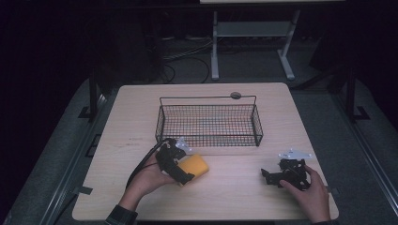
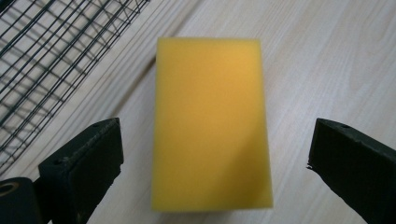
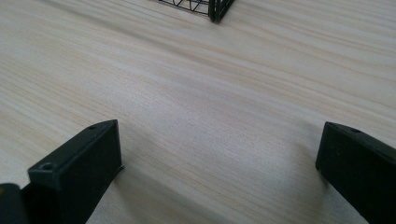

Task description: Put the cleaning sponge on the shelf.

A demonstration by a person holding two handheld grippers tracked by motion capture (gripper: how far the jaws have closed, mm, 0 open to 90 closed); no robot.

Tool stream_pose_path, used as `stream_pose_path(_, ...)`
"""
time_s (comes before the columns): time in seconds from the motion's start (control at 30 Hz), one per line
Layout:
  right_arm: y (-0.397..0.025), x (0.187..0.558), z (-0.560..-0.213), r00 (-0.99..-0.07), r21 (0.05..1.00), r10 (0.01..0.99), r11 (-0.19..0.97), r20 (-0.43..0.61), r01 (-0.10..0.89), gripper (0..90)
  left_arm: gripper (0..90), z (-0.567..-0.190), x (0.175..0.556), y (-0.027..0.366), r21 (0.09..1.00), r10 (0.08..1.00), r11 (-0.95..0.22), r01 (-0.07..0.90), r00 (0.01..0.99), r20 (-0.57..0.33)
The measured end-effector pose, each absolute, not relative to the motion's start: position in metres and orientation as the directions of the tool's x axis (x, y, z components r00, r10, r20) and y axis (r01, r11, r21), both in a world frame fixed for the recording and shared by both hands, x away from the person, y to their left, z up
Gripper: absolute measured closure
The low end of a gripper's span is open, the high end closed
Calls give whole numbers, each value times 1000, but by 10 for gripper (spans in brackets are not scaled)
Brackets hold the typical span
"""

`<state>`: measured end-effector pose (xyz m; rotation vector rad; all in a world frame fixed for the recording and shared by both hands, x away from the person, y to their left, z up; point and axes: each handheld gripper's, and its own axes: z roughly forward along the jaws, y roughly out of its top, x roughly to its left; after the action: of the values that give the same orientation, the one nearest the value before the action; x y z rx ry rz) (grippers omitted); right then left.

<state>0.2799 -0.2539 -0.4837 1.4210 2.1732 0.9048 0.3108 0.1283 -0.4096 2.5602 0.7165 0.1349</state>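
Lying flat on the pale wood-grain worktop toward its near-left part, the yellow sponge, a smooth rectangular foam block, sits between the wide-open jaws of the left tool, which touch neither side. Just beyond it stands the black wire-mesh basket, rectangular and open-topped. Near the near-right corner, the right tool gapes over bare wood.

In the high view the left gripper covers the near-left part of the yellow sponge. In the left gripper view the wire basket is cut off at the top and left edges, and the sponge's near edge looks blurred.
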Motion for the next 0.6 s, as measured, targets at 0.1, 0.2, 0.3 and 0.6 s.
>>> stream_pose_path(0.1, -254, 280, -484, -410, 698, 912, 278, 25, 660, 0, 24, -413, 313, 123, 445, 499, -770, 457, 866, -27)
stream_pose_path(0.2, -254, 280, -484, -411, 698, 912, 278, 25, 660, 0, 25, -416, 314, 119, 433, 496, -778, 455, 868, -22)
stream_pose_path(0.3, -254, 280, -484, -410, 698, 912, 278, 25, 660, 0, 25, -419, 319, 115, 412, 487, -795, 445, 874, -5)
stream_pose_path(0.6, -254, 280, -484, -410, 698, 912, 278, 25, 660, 0, 26, -433, 329, 106, 364, 484, -816, 448, 875, 8)
